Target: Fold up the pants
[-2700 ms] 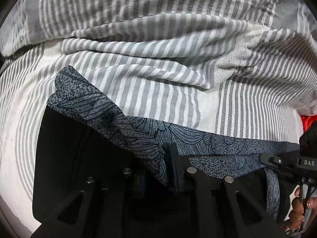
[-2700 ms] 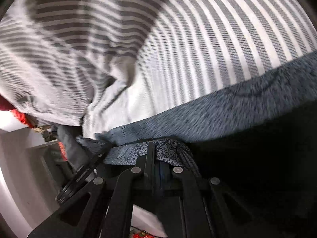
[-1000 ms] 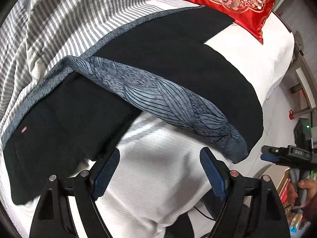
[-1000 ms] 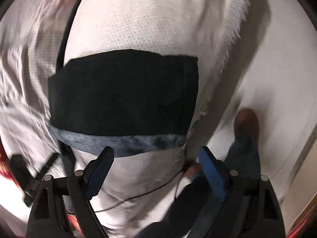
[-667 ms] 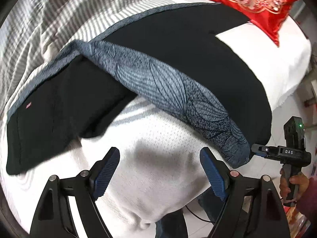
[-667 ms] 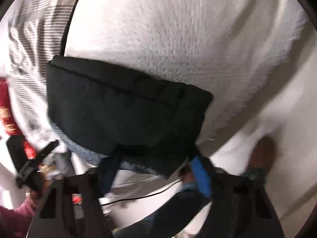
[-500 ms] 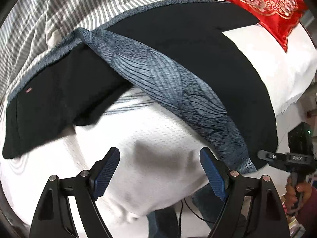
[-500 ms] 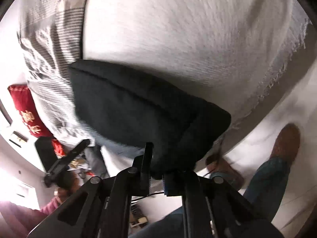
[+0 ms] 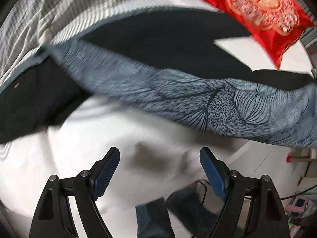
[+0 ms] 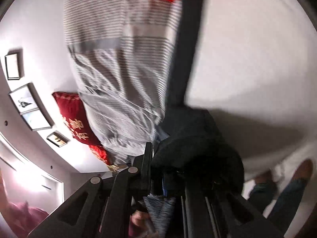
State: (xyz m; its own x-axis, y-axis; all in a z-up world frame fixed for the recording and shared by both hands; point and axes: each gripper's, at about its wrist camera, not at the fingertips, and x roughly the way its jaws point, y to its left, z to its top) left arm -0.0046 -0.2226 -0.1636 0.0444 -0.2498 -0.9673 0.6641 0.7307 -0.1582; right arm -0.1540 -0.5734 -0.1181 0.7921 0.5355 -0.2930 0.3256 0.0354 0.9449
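The black pants (image 9: 162,39) with a blue-grey leaf-print lining (image 9: 198,103) lie across the white bed in the left wrist view. One leg is lifted off the bed and stretches to the right edge of that view. My left gripper (image 9: 159,170) is open and empty, hovering over bare white sheet below the pants. My right gripper (image 10: 158,170) is shut on a bunched end of the black pants (image 10: 198,150), holding it up off the bed. The rest of the pants (image 10: 184,45) runs away as a dark strip.
A red embroidered cushion (image 9: 265,10) lies at the far right of the bed. A grey-striped duvet (image 9: 59,10) is bunched at the back. The bed's front edge drops to the floor, where the person's jeans (image 9: 158,216) and a cable show.
My right gripper has closed on the end of the pants leg and lifted it, swinging its view round toward the wall. The lifted leg has risen and stretched rightward. My left gripper stays open.
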